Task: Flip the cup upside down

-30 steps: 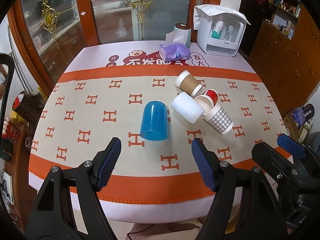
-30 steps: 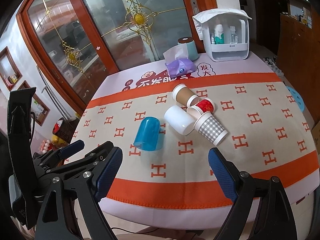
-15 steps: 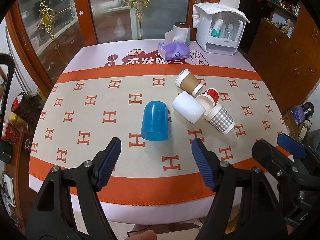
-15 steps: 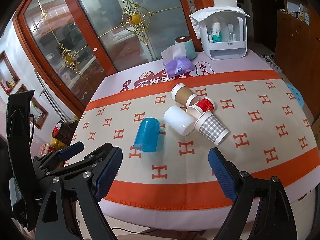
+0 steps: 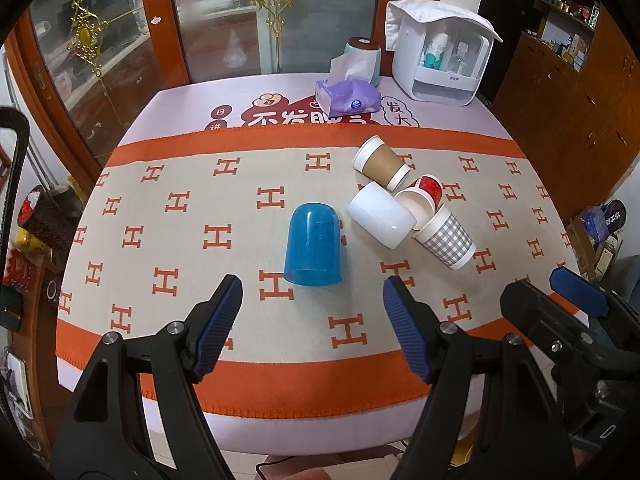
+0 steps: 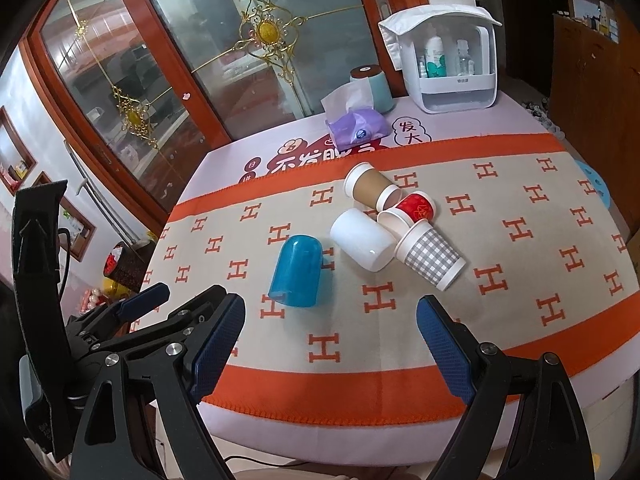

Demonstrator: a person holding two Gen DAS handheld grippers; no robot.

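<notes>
Barely anything changes: the blue cup [image 5: 313,247] sits mouth-down on the bench [image 5: 160,184] just beside the white cup [image 5: 380,220], while left gripper [image 5: 312,330] and right gripper [image 6: 332,346] hover spread, empty, suggesting the flip is finished.

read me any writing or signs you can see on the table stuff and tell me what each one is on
"H": repeated orange letters on the blanket.
"不" and "发大": legible characters on the lilac table cover; the others are cut off by the blanket and tissue pack.
White organizer logo, bottle labels and tissue pack badge: too small to read.
</notes>
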